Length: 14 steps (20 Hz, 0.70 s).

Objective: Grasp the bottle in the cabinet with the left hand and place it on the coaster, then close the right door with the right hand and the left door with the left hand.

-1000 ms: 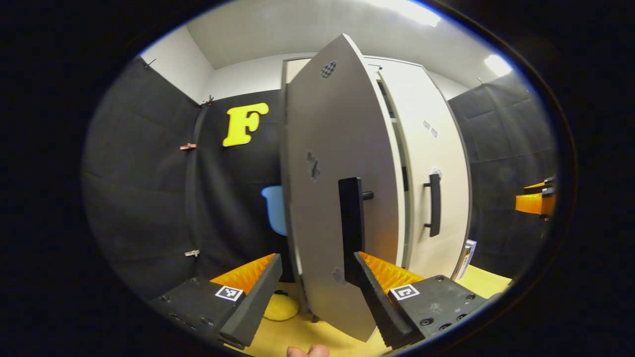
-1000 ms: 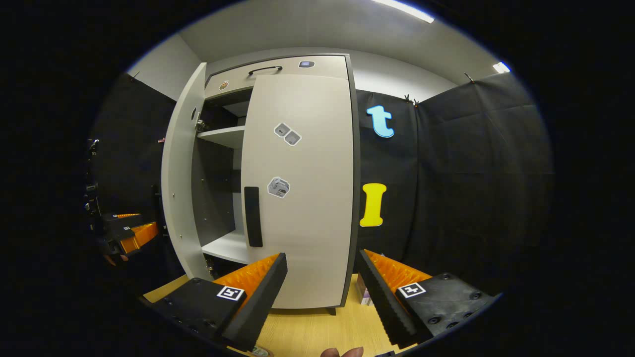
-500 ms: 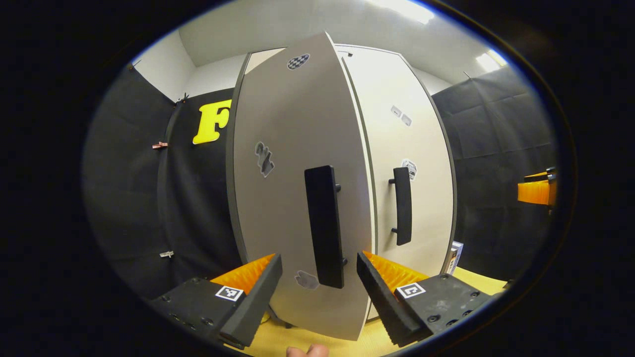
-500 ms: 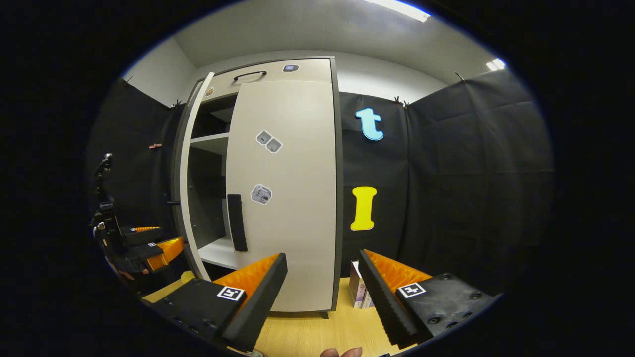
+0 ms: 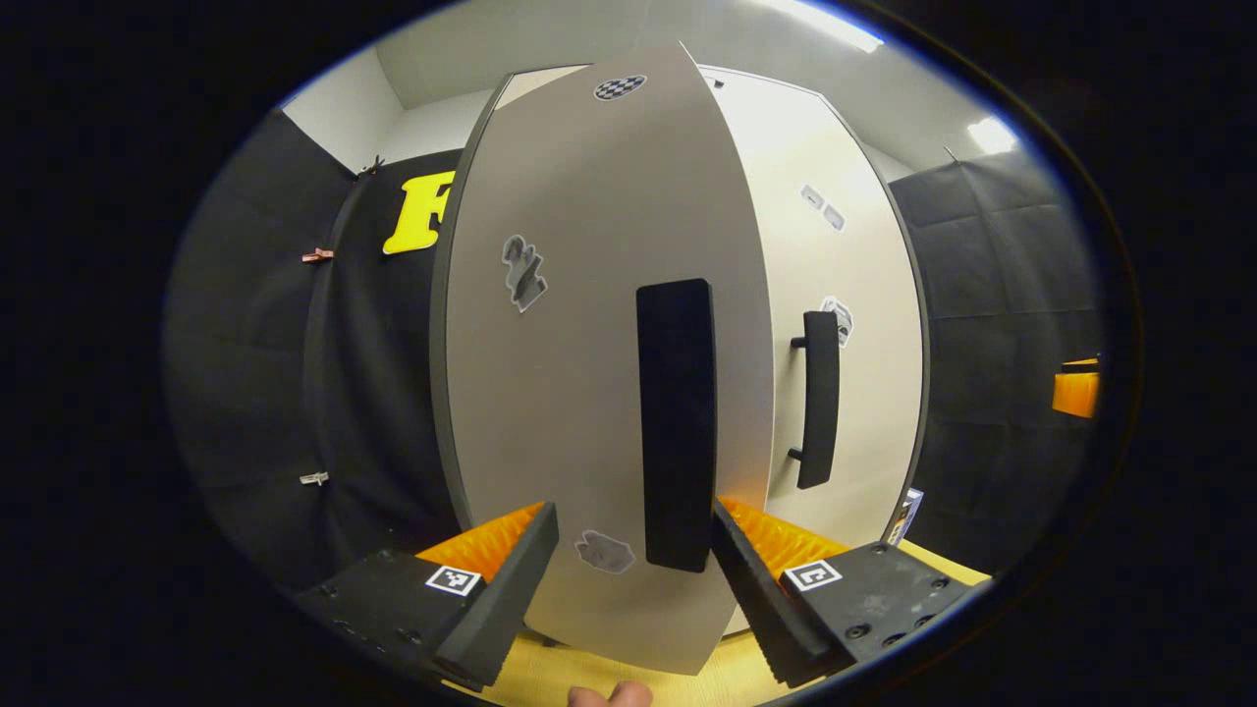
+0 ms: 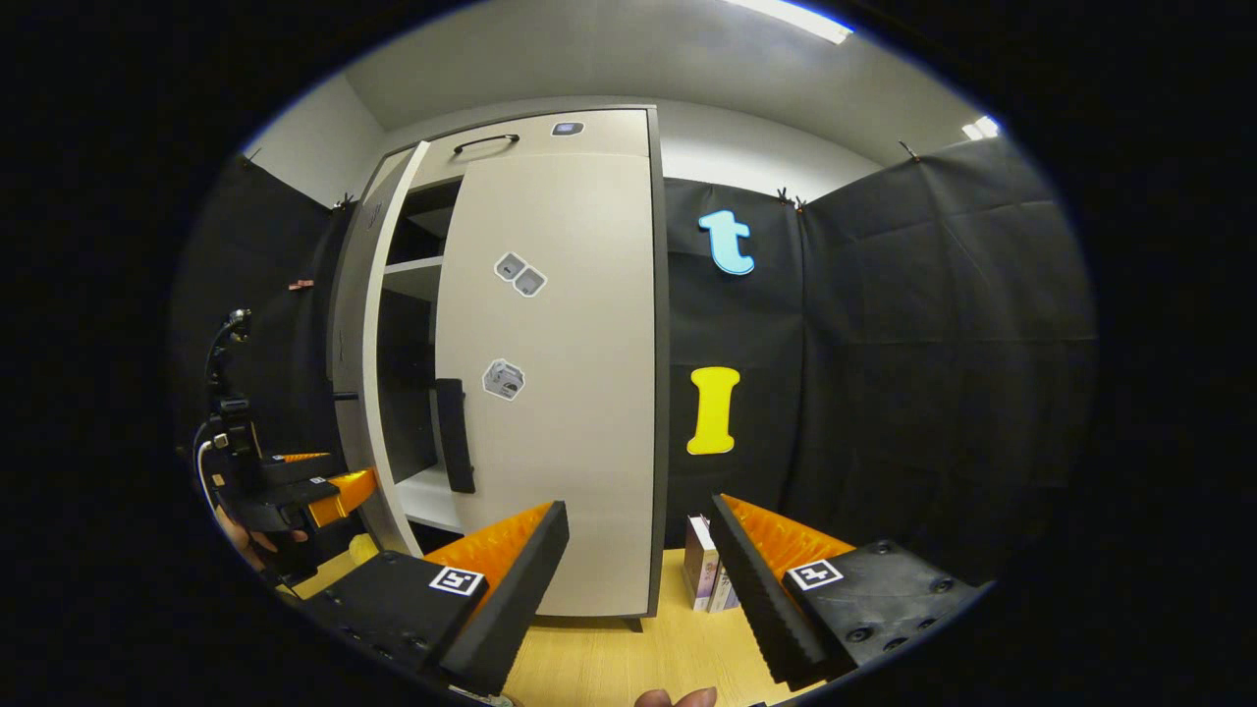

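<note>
Left gripper view looked straight at the left door [image 5: 579,373], with the left tool [image 5: 633,579] spread wide and holding nothing. Its two fingers sat on either side of the door's lower part, and the long black handle [image 5: 676,422] hung just above the gap between them. I could not tell if a finger touched the door.

In the right gripper view the right door [image 6: 555,383] lay flat against the cabinet [image 6: 550,137], so it looked closed. The left door stood partly open there, and shelves [image 6: 414,277] showed through the gap. The right tool [image 6: 638,579] was wide too, with nothing in it, well back from the cabinet. The bottle and coaster could not be made out, so I could not say where the bottle sat.

What could go wrong? A hard push might slam the door so it bounced back open. A finger might catch on the handle and twist the tool. A push near the hinge side might slide off, because the door looked smooth.

Both doors were flat, pale panels with little stickers [image 5: 522,273]. The handles were dark bars. The fingers' inner faces were ridged. The counter [image 6: 628,658] looked like light wood.
</note>
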Available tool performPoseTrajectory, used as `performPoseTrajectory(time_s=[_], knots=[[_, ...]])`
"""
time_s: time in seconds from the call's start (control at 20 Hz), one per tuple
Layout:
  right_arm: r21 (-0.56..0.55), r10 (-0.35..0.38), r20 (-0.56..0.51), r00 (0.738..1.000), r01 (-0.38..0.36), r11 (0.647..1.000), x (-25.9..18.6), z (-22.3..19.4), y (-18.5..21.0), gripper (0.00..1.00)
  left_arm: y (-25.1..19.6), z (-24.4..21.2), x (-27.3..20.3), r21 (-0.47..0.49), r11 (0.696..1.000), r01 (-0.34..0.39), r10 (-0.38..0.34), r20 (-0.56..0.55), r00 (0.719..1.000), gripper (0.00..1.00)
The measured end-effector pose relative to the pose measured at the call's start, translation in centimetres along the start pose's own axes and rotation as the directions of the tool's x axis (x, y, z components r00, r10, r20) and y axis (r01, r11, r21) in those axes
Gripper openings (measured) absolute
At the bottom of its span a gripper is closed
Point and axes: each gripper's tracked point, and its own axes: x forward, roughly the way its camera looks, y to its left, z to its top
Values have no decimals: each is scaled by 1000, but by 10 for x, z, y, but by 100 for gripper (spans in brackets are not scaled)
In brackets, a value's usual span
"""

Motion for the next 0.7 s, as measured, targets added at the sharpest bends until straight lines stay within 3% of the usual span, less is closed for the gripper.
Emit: performPoseTrajectory(time_s=[0.35,0.7], knots=[[-3,10,-3,1000,-10,1000,2,-3,2,96,-11,2,17,25,1000,-4,3,12,1000,96],[-3,33,6,999,-33,999,2,0,12,96,-11,6,-13,28,1000,5,-5,17,1000,94]])
